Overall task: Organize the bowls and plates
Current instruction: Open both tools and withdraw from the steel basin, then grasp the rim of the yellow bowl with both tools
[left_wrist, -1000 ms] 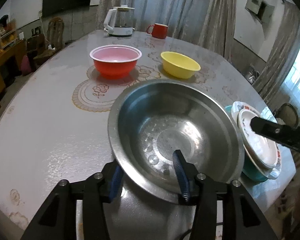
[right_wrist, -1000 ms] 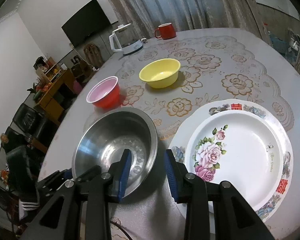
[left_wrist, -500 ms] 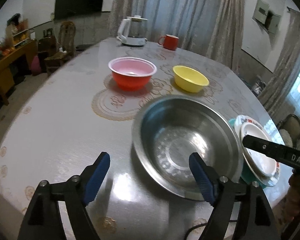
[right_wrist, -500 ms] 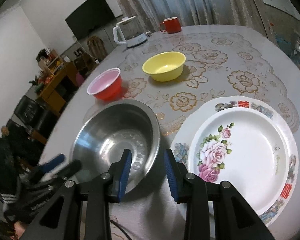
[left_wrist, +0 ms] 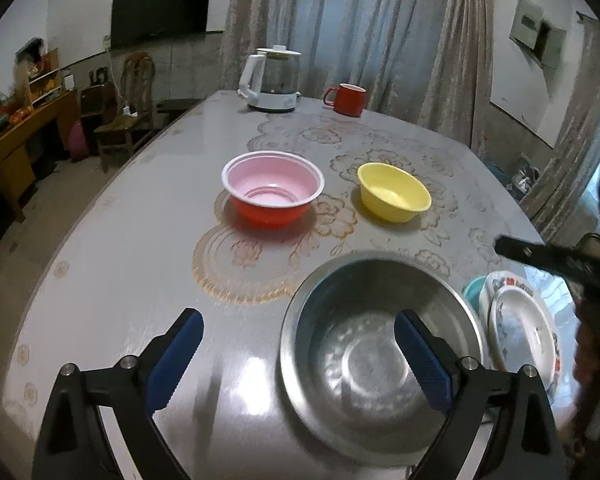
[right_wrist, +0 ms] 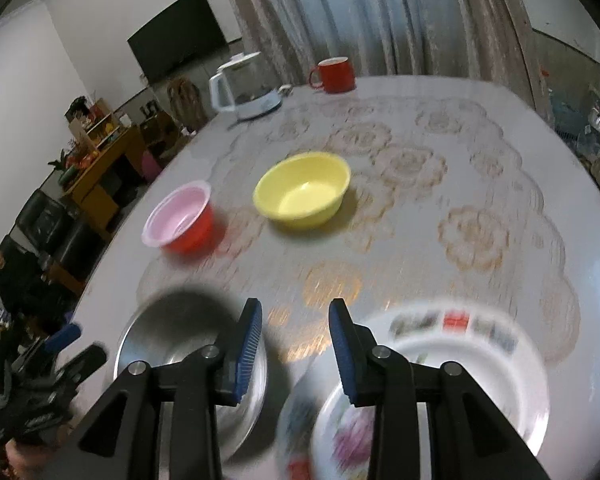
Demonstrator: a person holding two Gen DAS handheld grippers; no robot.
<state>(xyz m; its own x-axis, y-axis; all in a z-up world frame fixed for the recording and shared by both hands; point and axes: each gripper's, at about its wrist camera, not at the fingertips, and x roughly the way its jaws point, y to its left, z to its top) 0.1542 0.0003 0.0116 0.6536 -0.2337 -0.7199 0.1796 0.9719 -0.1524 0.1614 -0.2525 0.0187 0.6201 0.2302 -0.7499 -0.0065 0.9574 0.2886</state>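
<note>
L gripper: jaws have just been opening and now stand wide apart, nothing pressed between them. The R-side pad hangs over the steel bowl w/o touching its wall, as far as the view shows; the L-side pad hangs over bare table. Read: steel bowl released, resting on the table just beside the plate stack.

R gripper: jaws part-way apart, narrow gap, empty. Only tablecloth shows between the pads. It hovers between the steel bowl and the flowered plate; contact w/ either: none visible. View is motion-blurred.

Outward from the grippers:
- Plate stack: flowered plate on top of a wider patterned plate, teal dish below. Sits at the near R edge of the table. Judged done.
- Steel bowl: set down next to the stack. Judged placed as base for the bowl nest.
- Red bowl, pink inside: mid-table, well apart from the steel bowl. Not yet moved.
- Yellow bowl: just beside the red bowl, same row. Not yet moved.
- Kettle and red mug: far edge, not part of the job.

Status est.: approx. half done. Remaining: red and yellow bowls to be collected, prob. nested into the steel bowl.
</note>
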